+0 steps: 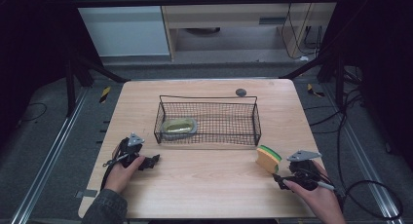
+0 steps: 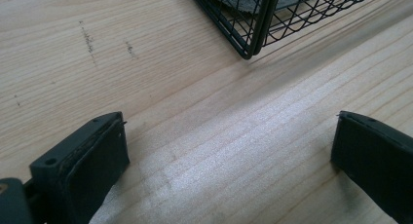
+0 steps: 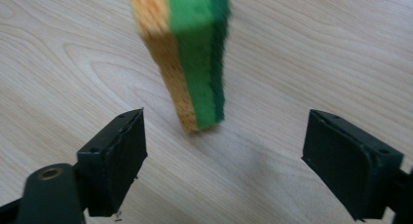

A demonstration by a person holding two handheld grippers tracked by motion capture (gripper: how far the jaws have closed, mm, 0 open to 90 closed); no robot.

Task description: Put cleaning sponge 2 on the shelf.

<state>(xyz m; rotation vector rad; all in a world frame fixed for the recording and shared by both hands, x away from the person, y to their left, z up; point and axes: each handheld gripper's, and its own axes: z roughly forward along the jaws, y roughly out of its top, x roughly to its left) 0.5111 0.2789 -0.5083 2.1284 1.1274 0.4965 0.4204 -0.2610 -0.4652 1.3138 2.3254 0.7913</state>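
Note:
A yellow sponge with a green scouring layer (image 1: 268, 158) stands on its edge near the table's front right. In the right gripper view the sponge (image 3: 190, 53) rises just beyond the two black jaws, touching neither pad. My right gripper (image 1: 279, 178) (image 3: 224, 136) is open, held low over the wood by a hand. My left gripper (image 1: 154, 160) (image 2: 229, 136) lies low at the front left with its jaws wide open over bare wood. It points toward the near left corner of a black wire basket (image 1: 209, 136) (image 2: 253, 34).
Inside the basket's left end lies a grey dish (image 1: 179, 126) with something yellow-green in it. A small dark round object (image 1: 240, 92) sits behind the basket near the table's far edge. Dark frame legs and cables surround the table (image 1: 204, 185).

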